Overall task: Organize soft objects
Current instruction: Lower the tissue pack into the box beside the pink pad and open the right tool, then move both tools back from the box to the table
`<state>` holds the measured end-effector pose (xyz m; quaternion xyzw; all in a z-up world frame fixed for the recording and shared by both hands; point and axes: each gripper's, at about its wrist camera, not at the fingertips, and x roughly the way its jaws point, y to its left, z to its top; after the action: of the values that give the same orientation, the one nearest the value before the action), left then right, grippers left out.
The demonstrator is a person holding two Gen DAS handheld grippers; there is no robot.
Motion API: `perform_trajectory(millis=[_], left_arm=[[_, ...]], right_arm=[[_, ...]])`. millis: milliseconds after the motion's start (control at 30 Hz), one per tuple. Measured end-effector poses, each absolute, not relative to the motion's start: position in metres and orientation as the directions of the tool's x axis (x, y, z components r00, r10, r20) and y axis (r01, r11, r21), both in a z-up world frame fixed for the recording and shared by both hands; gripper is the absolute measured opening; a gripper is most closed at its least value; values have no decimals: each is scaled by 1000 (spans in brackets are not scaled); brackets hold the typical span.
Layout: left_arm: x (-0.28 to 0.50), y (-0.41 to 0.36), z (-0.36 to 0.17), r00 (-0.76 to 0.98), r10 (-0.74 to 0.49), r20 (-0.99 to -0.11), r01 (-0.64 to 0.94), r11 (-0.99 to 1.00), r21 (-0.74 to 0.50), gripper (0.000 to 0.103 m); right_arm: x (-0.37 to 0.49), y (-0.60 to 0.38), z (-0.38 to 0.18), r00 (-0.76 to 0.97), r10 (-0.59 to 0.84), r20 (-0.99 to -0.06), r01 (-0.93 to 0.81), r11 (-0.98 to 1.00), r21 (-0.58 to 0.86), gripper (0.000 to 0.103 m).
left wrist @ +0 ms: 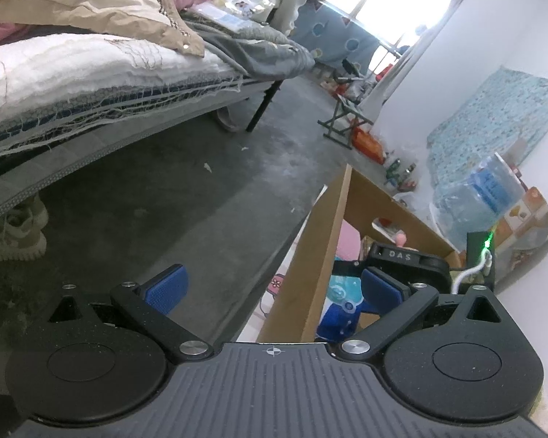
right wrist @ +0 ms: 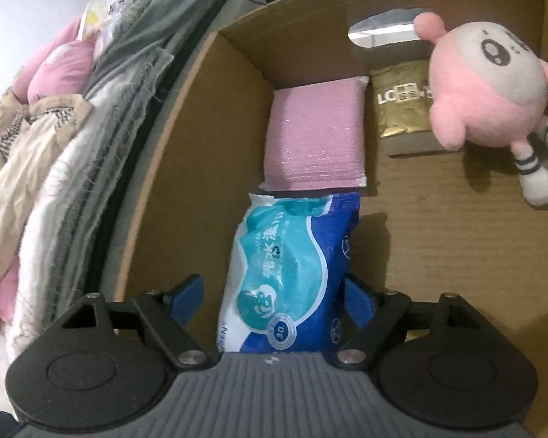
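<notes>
Placing step, by the look of it: the right claw [right wrist: 274,297] sits low inside the cardboard box [right wrist: 438,226], and the blue-and-white tissue pack [right wrist: 288,266] lies between its jaws on the box floor. The blue pads [right wrist: 358,301] stand slightly clear of the pack on both sides, with a visible gap on the left side, so the jaws are part open and not pressing; the pack seems released, not held. The next move probably calls for backing the right claw straight up and out without dragging the pack, then going for another soft item. Just beyond the pack, touching or nearly touching its far end, lies the pink foam pad [right wrist: 316,131], flat against the left box wall. Beside that, to the right, is a gold packet [right wrist: 402,104], and the pink plush toy [right wrist: 489,84] lies farther right by the back wall, well apart from the claw. The left claw [left wrist: 274,292] hovers outside the box, straddling its near wall [left wrist: 310,266], with jaws wide open and nothing gripped. Its view shows the right claw's body down in the box. Beyond the floor [left wrist: 164,200] is the bed [left wrist: 91,84], with a beige jacket [left wrist: 91,0] and pink fabric piled on it, likely the supply of further items.
</notes>
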<state>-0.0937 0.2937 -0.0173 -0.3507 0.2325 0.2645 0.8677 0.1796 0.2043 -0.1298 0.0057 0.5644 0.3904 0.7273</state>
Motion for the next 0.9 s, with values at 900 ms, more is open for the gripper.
perform_trajectory(millis=[900], left_arm=[[-29,131,23,777,-98,-622,-174,916,-362,101]], right_arm=[[69,-71,-10,289,840,-460,-679,518,520,71]])
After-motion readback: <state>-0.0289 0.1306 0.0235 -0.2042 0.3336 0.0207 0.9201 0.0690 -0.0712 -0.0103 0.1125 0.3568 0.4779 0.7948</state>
